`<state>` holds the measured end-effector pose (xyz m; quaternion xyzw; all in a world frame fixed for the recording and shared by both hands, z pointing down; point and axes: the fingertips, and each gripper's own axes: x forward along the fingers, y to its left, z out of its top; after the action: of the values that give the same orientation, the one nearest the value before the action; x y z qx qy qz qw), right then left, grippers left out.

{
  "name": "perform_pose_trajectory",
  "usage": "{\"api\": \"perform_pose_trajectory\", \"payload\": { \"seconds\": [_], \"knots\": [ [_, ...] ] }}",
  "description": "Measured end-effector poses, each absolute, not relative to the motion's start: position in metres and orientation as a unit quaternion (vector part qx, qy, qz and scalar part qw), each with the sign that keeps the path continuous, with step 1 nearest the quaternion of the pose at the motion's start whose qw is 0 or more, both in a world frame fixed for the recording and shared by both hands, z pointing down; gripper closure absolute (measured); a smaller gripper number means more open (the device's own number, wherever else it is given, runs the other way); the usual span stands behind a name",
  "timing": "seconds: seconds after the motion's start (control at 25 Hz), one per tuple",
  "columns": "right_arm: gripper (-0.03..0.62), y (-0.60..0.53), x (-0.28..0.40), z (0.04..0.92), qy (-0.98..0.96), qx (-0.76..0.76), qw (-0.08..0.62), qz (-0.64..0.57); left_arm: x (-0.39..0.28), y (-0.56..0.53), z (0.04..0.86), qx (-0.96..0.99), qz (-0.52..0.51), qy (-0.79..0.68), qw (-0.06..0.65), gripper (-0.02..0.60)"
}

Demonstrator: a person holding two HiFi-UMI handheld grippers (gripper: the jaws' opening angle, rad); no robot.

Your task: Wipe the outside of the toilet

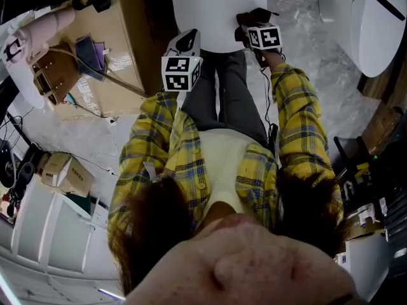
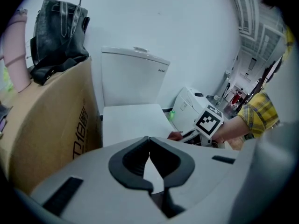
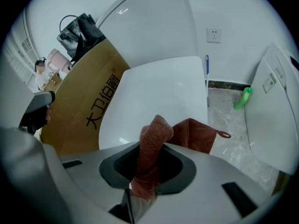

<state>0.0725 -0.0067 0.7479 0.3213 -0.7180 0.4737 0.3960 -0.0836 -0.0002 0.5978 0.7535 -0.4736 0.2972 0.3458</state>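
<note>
Looks steeply down over a yellow checked shirt (image 1: 191, 164) and grey trousers (image 1: 222, 94). Holds the left gripper (image 1: 186, 42) and the right gripper (image 1: 255, 19) forward, both at the near edge of the white toilet (image 1: 216, 5), each with its marker cube turned upward. Carries at the right gripper a dark reddish cloth (image 1: 244, 21); cannot tell from here how the jaws stand. Left of the toilet, shows a cardboard box (image 1: 130, 37) with a brown bag (image 1: 54, 75) and a purple thing (image 1: 92, 51) on top. Right of it, shows marble floor (image 1: 305, 62) and a second white fixture (image 1: 378, 24). Lower left, shows small cartons (image 1: 67, 173) beside white panels (image 1: 38, 234).
</note>
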Motion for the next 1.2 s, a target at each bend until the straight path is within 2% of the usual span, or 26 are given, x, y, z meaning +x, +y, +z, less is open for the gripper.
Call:
{"api": "perform_pose_trajectory", "payload": {
  "seconds": [0.44,0.72,1.2],
  "knots": [
    [0.499,-0.025,0.097,0.726,-0.715,0.361,0.377,0.465,-0.081,-0.006,0.584,0.760,0.290,-0.473,0.338,0.572],
    [0.499,-0.052,0.093,0.676,-0.740,0.377,0.335,0.445,-0.085,-0.015,0.561,0.767,0.257,-0.468,0.357,0.572],
    [0.499,-0.072,0.078,0.581,-0.783,0.382,0.284,0.400,-0.097,-0.026,0.506,0.781,0.212,-0.482,0.335,0.572]
  ]
}}
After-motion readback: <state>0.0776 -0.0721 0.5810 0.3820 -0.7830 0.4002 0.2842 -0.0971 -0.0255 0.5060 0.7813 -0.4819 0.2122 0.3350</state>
